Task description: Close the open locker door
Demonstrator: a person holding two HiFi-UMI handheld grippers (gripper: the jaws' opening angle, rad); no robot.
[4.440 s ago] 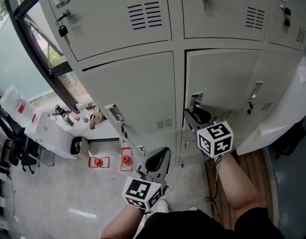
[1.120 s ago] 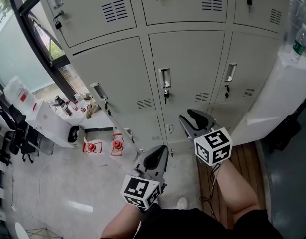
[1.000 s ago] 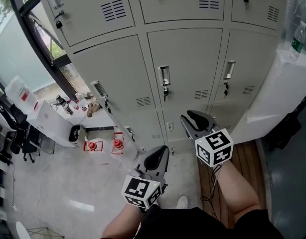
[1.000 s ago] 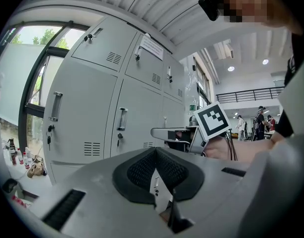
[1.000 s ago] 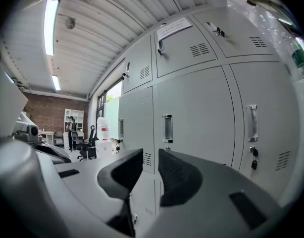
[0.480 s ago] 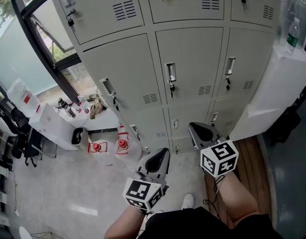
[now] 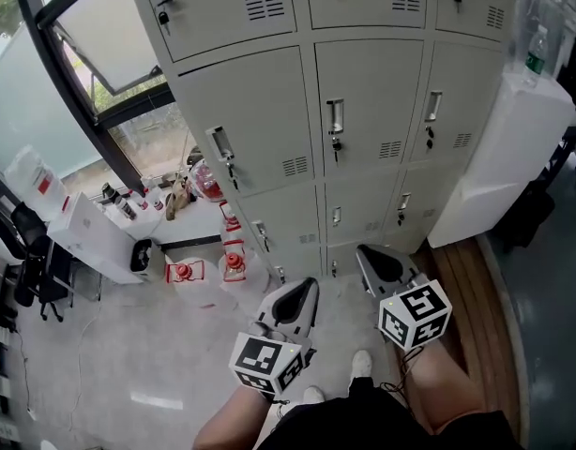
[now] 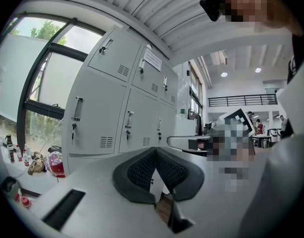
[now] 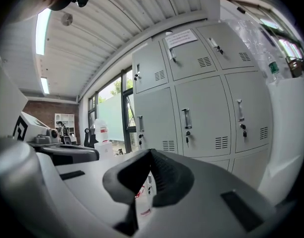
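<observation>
From the head view I see the bank of grey lockers [image 7: 269,148] ahead and below me, and the locker door [image 7: 372,111] in the middle column sits flush with its neighbours, handle upright. From this steep angle I can't tell whether its latch has caught. Both tools are well short of it, over the floor [image 7: 110,345]: the left gripper [image 7: 295,300] and the right gripper [image 7: 380,259] each point at the lockers with jaws pressed together and nothing in them. In the left gripper view, the left gripper [image 8: 155,150] has its dark pads meeting at the tips around an empty gap, and the locker door [image 8: 139,125] stands closed beyond, beside the window [image 8: 43,83]. In the right gripper view, the right gripper [image 9: 151,153] is likewise closed on nothing, and the locker door [image 9: 204,120] shows shut, well apart from the jaws.
</observation>
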